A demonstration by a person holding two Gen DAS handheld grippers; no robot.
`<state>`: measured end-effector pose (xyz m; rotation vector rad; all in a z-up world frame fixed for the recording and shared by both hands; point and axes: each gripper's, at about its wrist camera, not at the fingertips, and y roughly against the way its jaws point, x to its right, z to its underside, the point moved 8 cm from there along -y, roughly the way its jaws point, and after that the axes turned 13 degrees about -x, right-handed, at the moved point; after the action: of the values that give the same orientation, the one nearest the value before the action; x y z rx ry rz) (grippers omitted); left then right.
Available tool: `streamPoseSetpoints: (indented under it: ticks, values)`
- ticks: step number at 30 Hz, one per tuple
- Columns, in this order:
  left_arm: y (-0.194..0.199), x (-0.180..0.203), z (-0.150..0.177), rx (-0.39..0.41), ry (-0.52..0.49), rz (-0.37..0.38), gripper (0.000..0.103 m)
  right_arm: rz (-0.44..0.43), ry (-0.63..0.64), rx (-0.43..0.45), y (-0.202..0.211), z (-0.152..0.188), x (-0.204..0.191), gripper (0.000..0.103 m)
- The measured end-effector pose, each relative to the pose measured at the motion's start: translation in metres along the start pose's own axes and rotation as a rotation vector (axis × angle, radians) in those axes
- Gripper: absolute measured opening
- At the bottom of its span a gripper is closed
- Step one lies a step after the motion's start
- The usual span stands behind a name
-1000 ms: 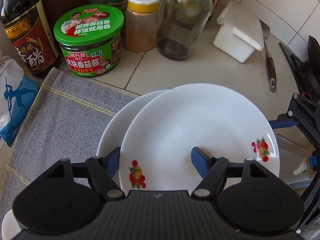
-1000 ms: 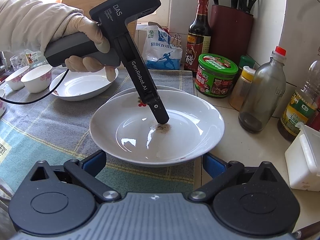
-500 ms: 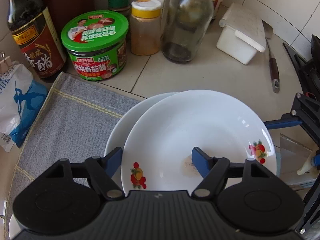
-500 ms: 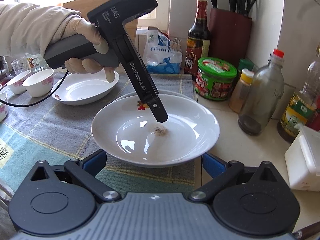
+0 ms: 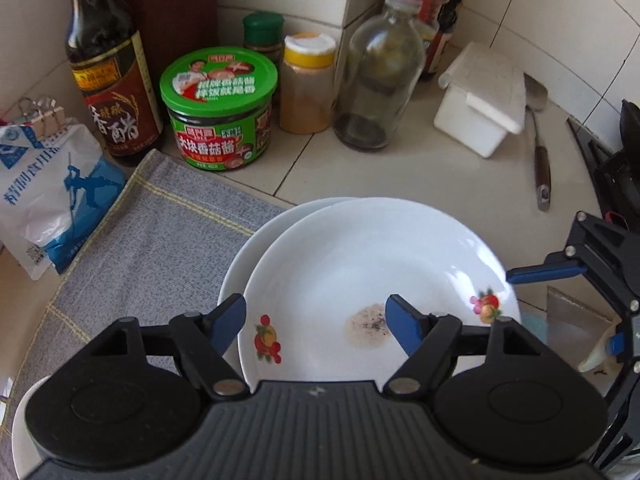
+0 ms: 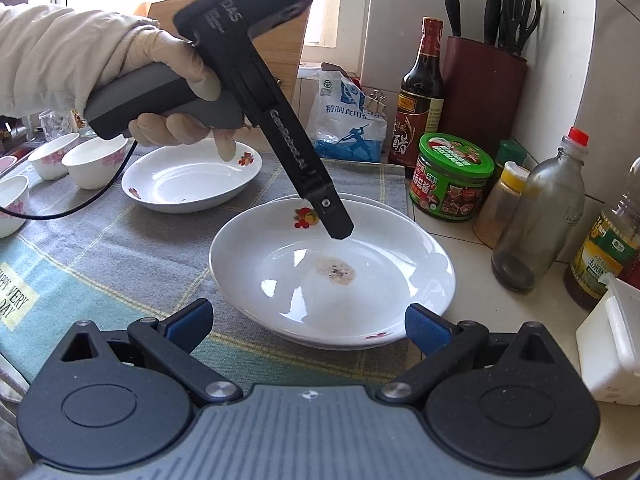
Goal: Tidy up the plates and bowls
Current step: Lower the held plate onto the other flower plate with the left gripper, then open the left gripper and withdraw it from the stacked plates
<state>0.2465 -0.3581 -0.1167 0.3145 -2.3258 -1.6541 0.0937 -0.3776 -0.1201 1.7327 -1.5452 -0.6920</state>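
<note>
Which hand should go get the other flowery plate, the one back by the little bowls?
Probably left. The left hand-held gripper has just been opening, with nothing between its fingers above the stacked plates, on the side nearer the single plate. The right hand-held gripper is open, farther away, behind the stack.

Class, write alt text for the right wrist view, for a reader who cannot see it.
A gloved hand holds the left gripper just above a white plate stacked on another, its jaws having just been opening with nothing between them. The right gripper waits open at the plate's near rim. A third plate and small bowls sit behind on the cloth.
</note>
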Motion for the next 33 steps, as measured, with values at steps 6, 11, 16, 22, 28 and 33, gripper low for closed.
streamPoseSetpoints:
  ticks: [6, 11, 16, 22, 28, 33]
  values:
    - [0.033, 0.011, 0.02, 0.113, 0.008, -0.079, 0.077, 0.027, -0.01, -0.028, 0.004, 0.005, -0.005, 0.103]
    - [0.061, 0.031, 0.047, 0.221, 0.026, -0.14, 0.083, 0.041, -0.027, -0.094, 0.001, 0.016, -0.006, 0.103]
    - [0.07, 0.041, 0.073, 0.271, 0.099, -0.157, 0.085, 0.028, -0.015, -0.097, -0.009, 0.013, -0.01, 0.103]
    - [0.07, 0.042, 0.102, 0.285, 0.177, -0.195, 0.085, 0.015, 0.0, -0.105, -0.018, 0.012, -0.016, 0.103]
    - [0.066, 0.034, 0.133, 0.299, 0.282, -0.222, 0.085, 0.009, 0.016, -0.101, -0.013, 0.006, -0.026, 0.103]
    - [0.063, 0.018, 0.17, 0.289, 0.379, -0.294, 0.085, -0.001, -0.011, -0.073, -0.006, -0.008, -0.038, 0.103]
